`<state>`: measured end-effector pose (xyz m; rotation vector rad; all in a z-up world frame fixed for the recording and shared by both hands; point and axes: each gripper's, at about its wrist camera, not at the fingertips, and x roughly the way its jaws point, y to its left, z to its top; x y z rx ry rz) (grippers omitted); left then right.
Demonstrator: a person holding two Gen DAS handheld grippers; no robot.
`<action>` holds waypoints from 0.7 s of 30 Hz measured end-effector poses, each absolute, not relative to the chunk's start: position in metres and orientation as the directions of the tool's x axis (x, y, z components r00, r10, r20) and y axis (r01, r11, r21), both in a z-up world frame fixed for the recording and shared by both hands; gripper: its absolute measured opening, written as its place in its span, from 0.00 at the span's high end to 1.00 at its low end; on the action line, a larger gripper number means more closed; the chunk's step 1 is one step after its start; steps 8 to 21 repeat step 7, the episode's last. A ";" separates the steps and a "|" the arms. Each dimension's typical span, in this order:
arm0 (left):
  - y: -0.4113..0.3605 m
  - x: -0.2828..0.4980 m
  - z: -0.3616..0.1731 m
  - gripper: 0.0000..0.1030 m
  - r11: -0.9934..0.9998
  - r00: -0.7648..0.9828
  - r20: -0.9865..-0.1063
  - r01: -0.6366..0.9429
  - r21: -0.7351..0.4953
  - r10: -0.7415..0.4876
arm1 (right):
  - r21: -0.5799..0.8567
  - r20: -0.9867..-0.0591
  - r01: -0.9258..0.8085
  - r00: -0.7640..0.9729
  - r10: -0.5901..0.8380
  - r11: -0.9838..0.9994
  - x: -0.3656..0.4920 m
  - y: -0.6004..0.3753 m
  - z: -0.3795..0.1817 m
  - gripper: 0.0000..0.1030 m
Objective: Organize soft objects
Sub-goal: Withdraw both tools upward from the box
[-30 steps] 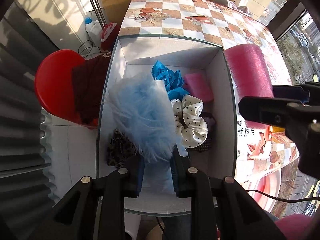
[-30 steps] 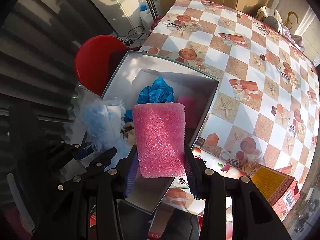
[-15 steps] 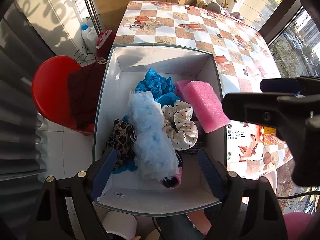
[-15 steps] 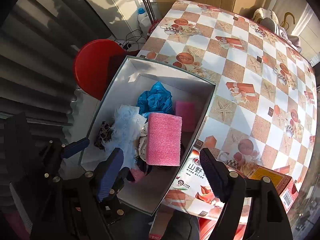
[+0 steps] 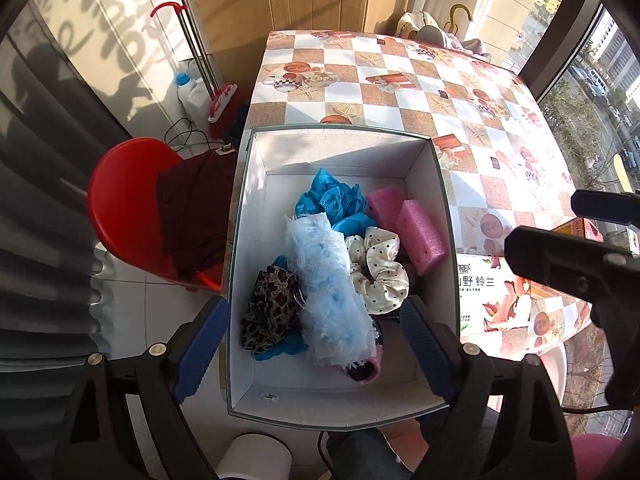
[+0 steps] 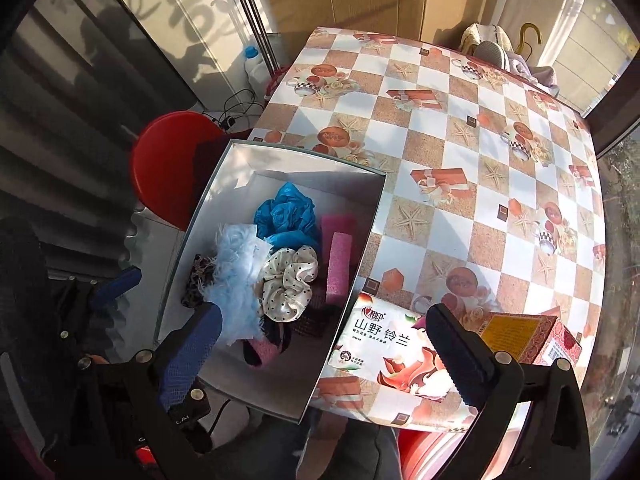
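Soft objects fill the white open cardboard box (image 5: 248, 240) standing at the near left corner of the checkered oilcloth table (image 5: 400, 92). Down its middle lies a fluffy pale-blue fur piece (image 5: 326, 280), with a leopard-print fabric scrunchie (image 5: 270, 306) just beside it on the left and a cream polka-dot satin scrunchie (image 5: 378, 268) touching it on the right. Behind them sits a crumpled blue plastic bag (image 5: 330, 200). Two pink foam blocks (image 5: 420, 236) lie against the right wall, one tilted over the other.

Above the near end of the box, the left gripper (image 5: 316, 354) points steeply down, its jaws spread wide and opening; the fur piece's near end shows between its blue pads (image 5: 200, 354) but lies below them, untouched. The right gripper (image 6: 320, 352) hangs over the box's right rim, jaws widening too and clamped on nothing; the pile lies ahead of its left pad, while its right pad sits over a floral tissue pack (image 6: 384, 356) on the table just beside the box. A red plastic stool (image 5: 128, 208) stands left of the table.
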<state>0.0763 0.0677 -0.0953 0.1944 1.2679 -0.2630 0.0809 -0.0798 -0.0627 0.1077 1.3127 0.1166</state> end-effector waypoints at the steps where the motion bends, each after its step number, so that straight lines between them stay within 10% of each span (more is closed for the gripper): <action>1: 0.068 0.077 -0.095 0.13 0.953 0.279 -0.957 0.304 0.009 -0.080 | 0.145 -0.956 -0.018 0.255 0.145 0.989 0.079 -0.080 -0.062 0.00; 21: 0.076 0.076 -0.088 0.13 0.957 0.355 -0.920 0.284 -0.064 -0.167 | 0.179 -0.952 0.042 0.260 0.162 0.983 0.071 -0.092 -0.062 0.00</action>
